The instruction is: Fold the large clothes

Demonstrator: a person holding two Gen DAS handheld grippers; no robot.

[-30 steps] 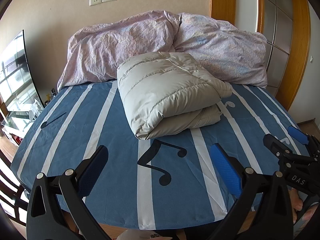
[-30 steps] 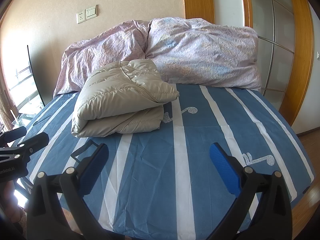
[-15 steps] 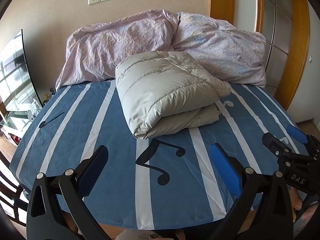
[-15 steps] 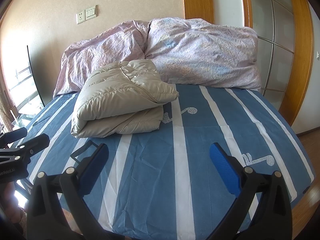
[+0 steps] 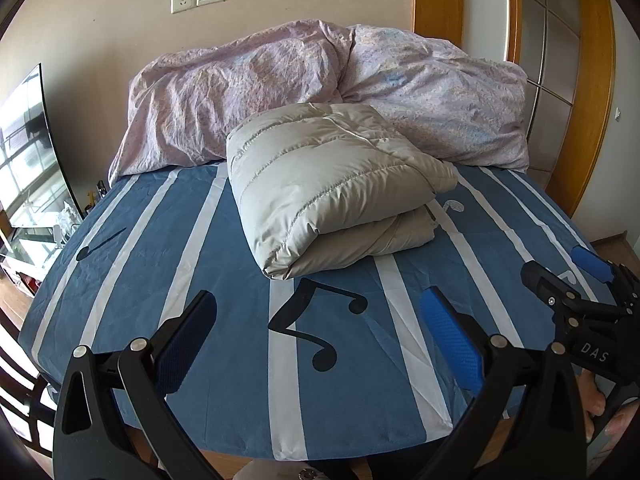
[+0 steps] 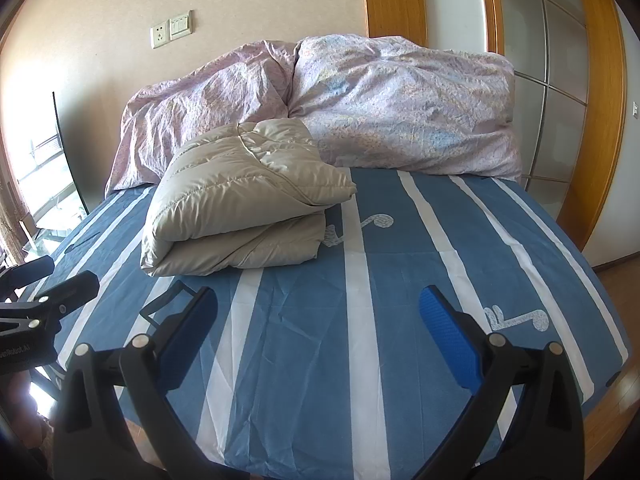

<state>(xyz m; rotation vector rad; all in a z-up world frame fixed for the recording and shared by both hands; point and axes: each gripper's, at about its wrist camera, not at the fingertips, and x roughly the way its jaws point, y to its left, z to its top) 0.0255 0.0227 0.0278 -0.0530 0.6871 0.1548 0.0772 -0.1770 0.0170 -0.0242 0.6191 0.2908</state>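
Observation:
A beige quilted puffer jacket (image 5: 328, 188) lies folded in a thick bundle on the blue striped bed sheet (image 5: 200, 280), just in front of the pink duvet. It also shows in the right wrist view (image 6: 244, 208), left of centre. My left gripper (image 5: 318, 320) is open and empty, held above the near edge of the bed, well short of the jacket. My right gripper (image 6: 318, 320) is open and empty too, above the near part of the bed to the right of the jacket. Each gripper shows at the edge of the other's view.
A crumpled pink floral duvet (image 5: 320, 92) is heaped along the far side of the bed against the wall. A television (image 5: 28, 152) stands to the left. A wooden-framed sliding door (image 6: 560, 92) is at the right.
Both views have shifted only slightly; the left wrist camera has drifted a little, so the jacket sits a touch higher and further left. Both grippers stay open and the jacket has not moved.

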